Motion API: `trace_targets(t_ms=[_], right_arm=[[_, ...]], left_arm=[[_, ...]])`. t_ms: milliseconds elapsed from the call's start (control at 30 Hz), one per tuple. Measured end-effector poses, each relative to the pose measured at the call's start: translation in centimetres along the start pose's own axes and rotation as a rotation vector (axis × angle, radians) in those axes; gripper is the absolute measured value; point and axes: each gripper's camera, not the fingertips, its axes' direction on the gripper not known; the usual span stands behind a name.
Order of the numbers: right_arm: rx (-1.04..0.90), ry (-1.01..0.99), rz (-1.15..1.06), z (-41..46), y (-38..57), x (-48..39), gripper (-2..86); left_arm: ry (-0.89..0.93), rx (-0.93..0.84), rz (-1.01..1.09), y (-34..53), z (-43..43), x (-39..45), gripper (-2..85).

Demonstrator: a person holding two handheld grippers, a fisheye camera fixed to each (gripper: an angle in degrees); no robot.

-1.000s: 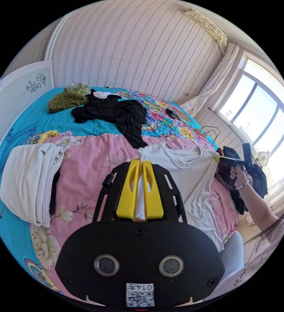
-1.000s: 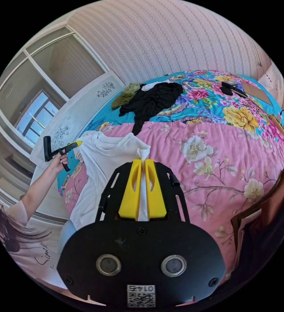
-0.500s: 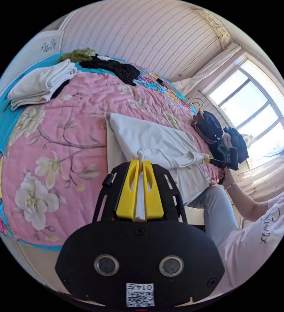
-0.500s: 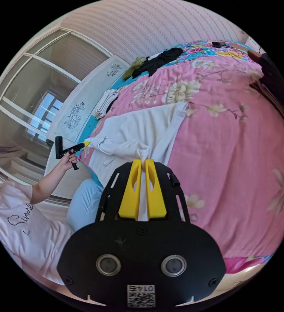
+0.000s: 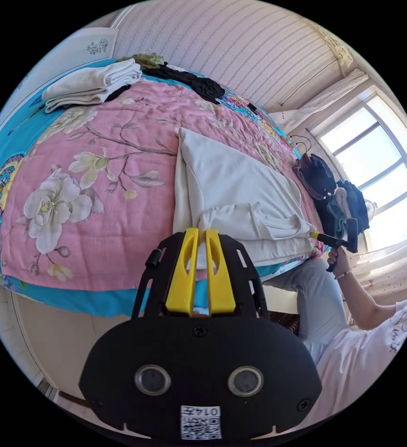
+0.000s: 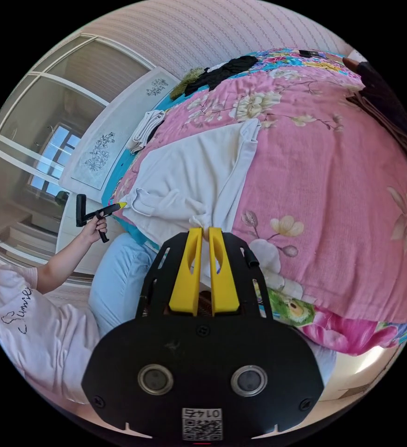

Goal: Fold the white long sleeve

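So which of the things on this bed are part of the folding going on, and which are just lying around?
Part of the job:
- white long sleeve, laid on the pink quilt
- left gripper, pinching its near edge
- right gripper, pinching its other corner

Lying about:
- folded white stack
- black clothes
- green item
- dark bags

White long sleeve (folded over) lies at bed's edge.

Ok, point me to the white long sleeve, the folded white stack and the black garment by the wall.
white long sleeve (image 5: 231,181), left gripper view, on its flat body panel.
folded white stack (image 5: 91,84), left gripper view, on the top layer.
black garment (image 6: 226,70), right gripper view, on the middle of the heap.
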Motion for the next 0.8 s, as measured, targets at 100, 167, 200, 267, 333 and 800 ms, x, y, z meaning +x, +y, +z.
trace_targets(t_ms=[100,167,200,267,333,800], right_arm=[[0.032,0.039,0.015,-0.4,1.1,-0.2,1.7],[0.081,0.095,-0.005,-0.9,1.6,-0.9,1.5],[0.109,0.123,-0.025,-1.0,1.6,-1.6,1.4],[0.123,0.106,-0.080,-0.5,0.7,-2.8,1.9],[0.094,0.065,-0.134,1.0,-0.8,-3.9,3.5],[-0.288,-0.122,-0.330,9.5,1.0,-6.5,2.7]], left_arm=[[-0.070,0.046,-0.016,1.6,-1.2,0.5,4.0],[-0.119,0.073,0.011,2.4,-2.2,1.4,3.7],[-0.143,0.092,0.055,2.6,-2.7,2.3,3.5],[-0.138,0.109,0.115,2.6,-2.7,4.1,3.5],[-0.103,0.116,0.181,2.1,-1.9,6.2,4.4],[0.064,-0.195,0.301,7.1,4.6,10.1,4.5]])
